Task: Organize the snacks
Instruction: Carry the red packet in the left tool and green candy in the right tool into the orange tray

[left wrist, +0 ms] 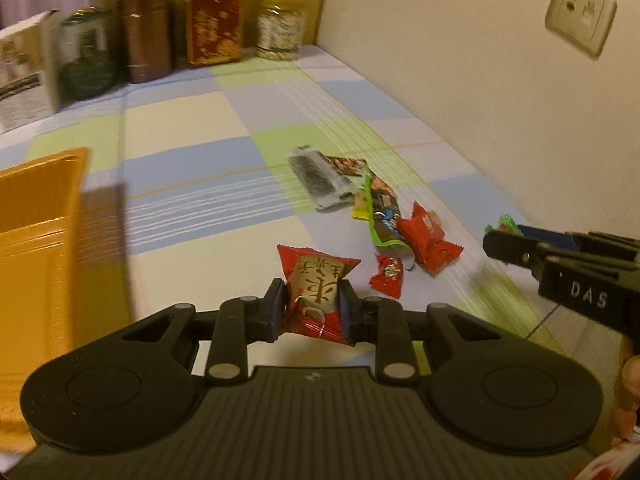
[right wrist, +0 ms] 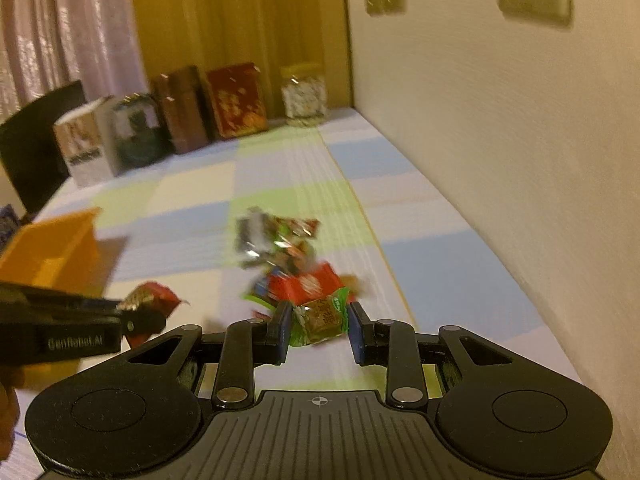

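**Two snacks in my tongs**

My left gripper (left wrist: 313, 307) pinches a glossy red packet (left wrist: 316, 280) across its waist; its long axis runs away from me, crimped ends front and back, held above the cloth (left wrist: 192, 160). My right gripper (right wrist: 319, 330) has a crinkly green packet (right wrist: 320, 316) between its pads; the left pad touches it, but whether the right pad does I cannot tell. Beyond lies a loose pile of wrappers (left wrist: 384, 208) on the checked cloth, near the wall (left wrist: 480, 80). Left stands an orange plastic bin (left wrist: 36, 232). Farthest back, boxes (left wrist: 216, 24) and a clear jar (left wrist: 280, 28) line the edge.
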Demonstrator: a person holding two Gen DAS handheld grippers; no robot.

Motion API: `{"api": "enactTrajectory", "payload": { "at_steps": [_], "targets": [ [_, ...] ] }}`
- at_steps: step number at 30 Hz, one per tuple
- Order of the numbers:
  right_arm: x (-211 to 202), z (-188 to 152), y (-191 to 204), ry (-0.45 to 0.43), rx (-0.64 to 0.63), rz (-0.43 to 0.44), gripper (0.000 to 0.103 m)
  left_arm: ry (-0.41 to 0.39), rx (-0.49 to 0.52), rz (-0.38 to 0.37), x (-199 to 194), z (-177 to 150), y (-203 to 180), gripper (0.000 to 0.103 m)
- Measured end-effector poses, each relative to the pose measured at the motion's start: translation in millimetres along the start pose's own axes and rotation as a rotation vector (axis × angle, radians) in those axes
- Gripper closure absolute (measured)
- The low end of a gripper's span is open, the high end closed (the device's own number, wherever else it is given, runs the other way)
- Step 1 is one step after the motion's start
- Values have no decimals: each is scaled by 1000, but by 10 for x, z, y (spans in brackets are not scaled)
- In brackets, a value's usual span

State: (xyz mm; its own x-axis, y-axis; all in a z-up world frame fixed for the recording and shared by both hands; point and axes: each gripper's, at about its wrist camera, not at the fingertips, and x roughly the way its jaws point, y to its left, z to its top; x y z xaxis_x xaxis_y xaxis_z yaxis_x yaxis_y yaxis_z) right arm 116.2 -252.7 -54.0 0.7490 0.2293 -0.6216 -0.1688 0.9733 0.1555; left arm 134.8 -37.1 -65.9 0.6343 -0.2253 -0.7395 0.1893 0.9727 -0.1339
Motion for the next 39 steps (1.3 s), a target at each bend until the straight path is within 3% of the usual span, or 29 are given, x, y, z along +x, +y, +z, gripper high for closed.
{"api": "enactTrajectory", "payload": {
  "at_steps": [11, 18, 26, 36, 39],
  "targets": [
    [-235, 206, 1056, -20, -91, 206, 73, -91, -98, 140, -1030, -124, 738, 78],
    [-90, 194, 1799, 9, -151, 324, 73, -84, -170, 253, -1397, -260, 1434, 78],
    [237, 102, 2380, 78, -204, 394, 73, -35, -203, 311, -1383, -374, 1914, 78],
    [491, -36, 2578, 139, -229, 396, 73, -15, -236, 287, -1223, -469, 2144, 77],
    [524, -58, 2608, 148, -232, 397, 73, -14, -248, 299, -1220, -491, 2196, 70]
  ]
}}
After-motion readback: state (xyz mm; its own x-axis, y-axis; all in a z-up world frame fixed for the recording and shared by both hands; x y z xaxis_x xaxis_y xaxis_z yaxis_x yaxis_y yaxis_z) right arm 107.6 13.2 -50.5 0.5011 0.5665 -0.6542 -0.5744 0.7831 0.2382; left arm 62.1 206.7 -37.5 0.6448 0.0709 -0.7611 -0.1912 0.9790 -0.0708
